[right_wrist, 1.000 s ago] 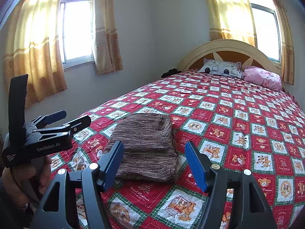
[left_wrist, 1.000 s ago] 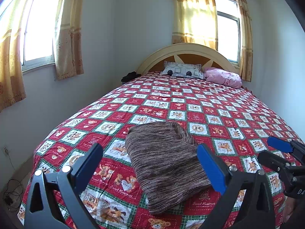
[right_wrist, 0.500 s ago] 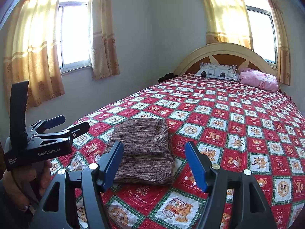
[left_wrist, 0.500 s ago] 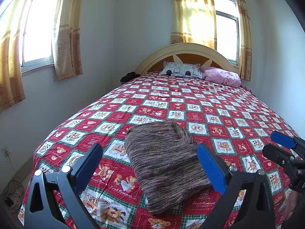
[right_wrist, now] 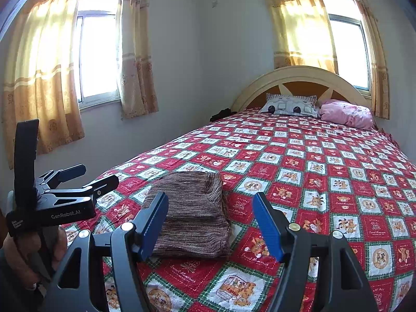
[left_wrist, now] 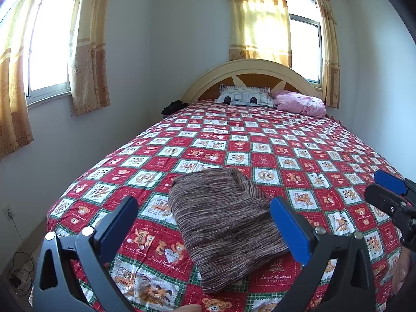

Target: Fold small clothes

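Garment (left_wrist: 223,223), brown knit, lies folded flat on bed (left_wrist: 299,156), lower centre of left wrist view, unmoved across last second. Right wrist view has tilted up slightly: garment sits lower in frame, more window visible. Left gripper (left_wrist: 205,226) static, jaws wide, empty, clear of cloth. Right gripper (right_wrist: 210,223) jaws wide, empty, same gap as before. Judgement: fold looks complete; both hands backed off, item apparently finished.

The left gripper (left_wrist: 204,223) sat low in its frame, blue-padded jaws spread wide and empty. The right gripper (right_wrist: 210,223) did likewise. A hand (right_wrist: 28,249) gripped the left handle, lower left.
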A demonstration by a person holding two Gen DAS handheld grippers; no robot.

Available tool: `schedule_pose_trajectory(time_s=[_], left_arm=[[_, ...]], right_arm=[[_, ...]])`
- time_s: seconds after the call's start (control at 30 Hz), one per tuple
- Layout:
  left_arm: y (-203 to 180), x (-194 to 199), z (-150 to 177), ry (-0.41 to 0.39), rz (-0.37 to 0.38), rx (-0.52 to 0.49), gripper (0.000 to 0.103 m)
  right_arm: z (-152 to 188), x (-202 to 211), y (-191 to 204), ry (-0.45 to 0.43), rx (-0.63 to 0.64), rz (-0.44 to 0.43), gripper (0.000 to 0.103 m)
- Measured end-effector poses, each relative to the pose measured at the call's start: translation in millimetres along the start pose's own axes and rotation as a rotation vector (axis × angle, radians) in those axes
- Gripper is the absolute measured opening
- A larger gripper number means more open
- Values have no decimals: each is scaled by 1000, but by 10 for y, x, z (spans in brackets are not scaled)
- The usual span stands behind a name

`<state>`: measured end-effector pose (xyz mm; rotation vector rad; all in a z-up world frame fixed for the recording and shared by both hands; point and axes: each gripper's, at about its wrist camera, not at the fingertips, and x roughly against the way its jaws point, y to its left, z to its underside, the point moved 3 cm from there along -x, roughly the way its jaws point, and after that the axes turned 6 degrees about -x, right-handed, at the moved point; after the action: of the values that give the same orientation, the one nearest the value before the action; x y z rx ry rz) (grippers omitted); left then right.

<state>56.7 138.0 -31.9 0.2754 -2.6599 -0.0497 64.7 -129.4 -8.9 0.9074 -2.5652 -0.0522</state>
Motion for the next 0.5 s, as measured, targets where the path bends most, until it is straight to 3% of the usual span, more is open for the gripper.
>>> schedule_pose_trajectory(time_s=[0.5], left_arm=[[52,-88,43,32,-7,11,103]], right_arm=[[20,3,25,7,10,-5,68]])
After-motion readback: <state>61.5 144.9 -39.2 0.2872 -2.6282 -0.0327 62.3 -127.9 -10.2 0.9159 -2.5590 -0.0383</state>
